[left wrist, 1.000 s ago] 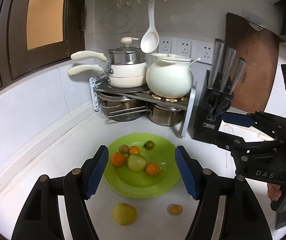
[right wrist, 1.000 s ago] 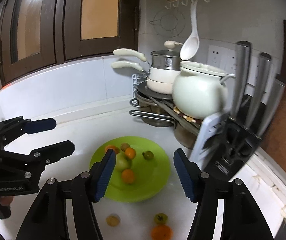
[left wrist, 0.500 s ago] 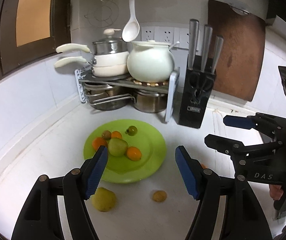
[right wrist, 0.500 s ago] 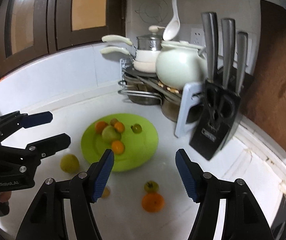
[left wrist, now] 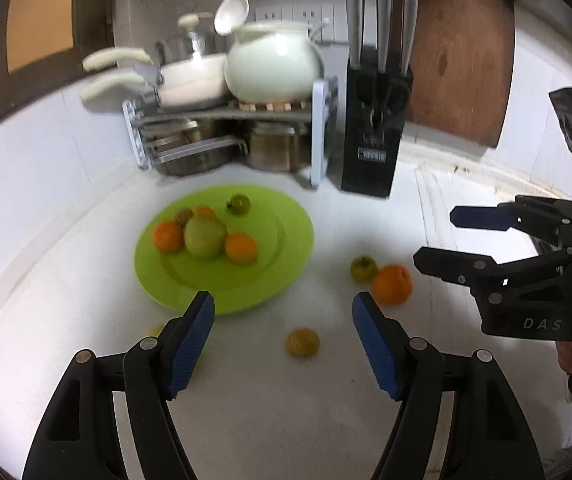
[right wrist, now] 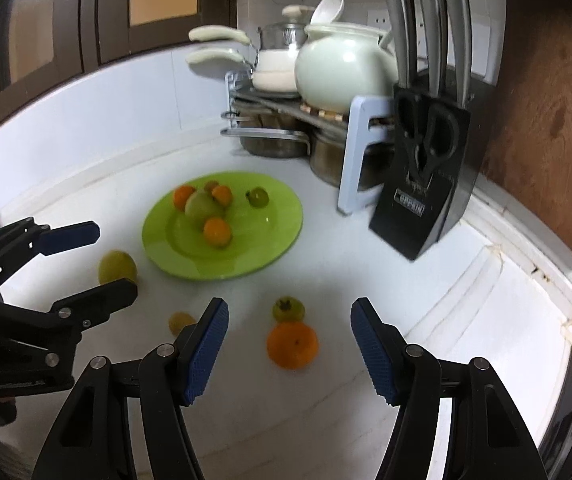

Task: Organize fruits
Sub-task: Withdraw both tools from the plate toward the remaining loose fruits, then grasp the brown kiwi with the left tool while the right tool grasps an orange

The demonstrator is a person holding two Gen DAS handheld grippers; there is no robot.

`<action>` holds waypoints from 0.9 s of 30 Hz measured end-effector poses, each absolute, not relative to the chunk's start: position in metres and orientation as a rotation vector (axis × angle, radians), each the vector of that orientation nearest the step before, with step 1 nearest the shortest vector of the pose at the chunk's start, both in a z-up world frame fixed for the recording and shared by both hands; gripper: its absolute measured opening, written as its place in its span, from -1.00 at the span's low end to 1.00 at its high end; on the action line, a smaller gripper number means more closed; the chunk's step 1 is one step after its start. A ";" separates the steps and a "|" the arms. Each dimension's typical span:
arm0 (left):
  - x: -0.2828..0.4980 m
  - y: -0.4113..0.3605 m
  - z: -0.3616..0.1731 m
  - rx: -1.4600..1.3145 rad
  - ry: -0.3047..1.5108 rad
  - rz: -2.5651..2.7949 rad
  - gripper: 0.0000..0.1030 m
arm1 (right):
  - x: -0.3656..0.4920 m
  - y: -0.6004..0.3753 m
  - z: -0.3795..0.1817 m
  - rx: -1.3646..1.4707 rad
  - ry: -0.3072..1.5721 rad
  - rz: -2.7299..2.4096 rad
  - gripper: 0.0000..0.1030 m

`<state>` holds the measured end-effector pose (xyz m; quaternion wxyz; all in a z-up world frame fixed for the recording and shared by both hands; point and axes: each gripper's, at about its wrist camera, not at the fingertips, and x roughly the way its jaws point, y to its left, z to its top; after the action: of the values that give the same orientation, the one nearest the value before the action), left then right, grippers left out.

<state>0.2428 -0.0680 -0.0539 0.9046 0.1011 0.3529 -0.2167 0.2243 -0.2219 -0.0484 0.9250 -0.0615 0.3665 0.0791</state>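
both wide-open hand-held grippers (left wrist: 283, 314) (right wrist: 289, 320) have backed away; only the right view shows the pear (right wrist: 117, 267) whole.

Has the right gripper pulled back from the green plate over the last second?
Yes. The right gripper has backed away from the green plate, now framing the loose orange.

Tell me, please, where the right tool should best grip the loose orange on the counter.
Probably across the orange's widest middle, coming from above with the right tool's fingers at its left and right. A green fruit touches its far side, so avoid closing front to back.
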 end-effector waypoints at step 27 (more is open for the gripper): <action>0.277 -0.088 -0.121 0.182 0.954 -0.457 0.02 | 0.256 -0.238 -0.113 -0.028 0.938 0.204 0.17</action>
<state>0.2771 -0.0879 -0.1215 0.8594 0.0865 0.4544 -0.2178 0.2563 -0.2382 -0.1133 0.8870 -0.0136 0.4510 0.0981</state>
